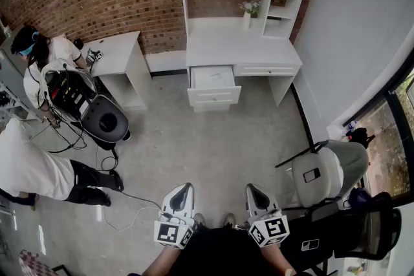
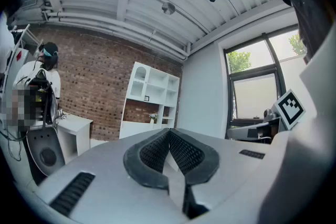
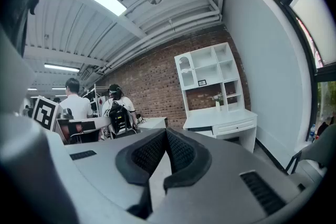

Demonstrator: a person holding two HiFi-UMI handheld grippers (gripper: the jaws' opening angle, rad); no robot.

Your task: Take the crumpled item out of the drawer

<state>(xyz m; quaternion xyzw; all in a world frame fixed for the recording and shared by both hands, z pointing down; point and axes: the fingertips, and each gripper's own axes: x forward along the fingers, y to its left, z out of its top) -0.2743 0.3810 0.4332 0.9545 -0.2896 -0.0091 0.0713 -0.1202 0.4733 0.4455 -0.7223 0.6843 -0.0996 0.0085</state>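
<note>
A white desk [image 1: 240, 48] with a shelf unit stands against the brick wall at the far side of the room. Its left drawer [image 1: 213, 78] is pulled open; the inside looks pale, and I cannot make out a crumpled item from here. Both grippers hang low at the near edge of the head view, far from the desk. My left gripper [image 1: 183, 189] has its jaws together with nothing between them, as the left gripper view [image 2: 169, 131] shows. My right gripper [image 1: 253, 191] is likewise shut and empty [image 3: 166, 131]. The desk [image 3: 223, 119] shows small in the right gripper view.
A small white side table [image 1: 118, 53] stands left of the desk. Two people [image 1: 39, 61] are at the left by a black chair [image 1: 103, 118]. A cable [image 1: 123, 213] lies on the grey floor. A grey chair [image 1: 326, 171] and a window wall are at the right.
</note>
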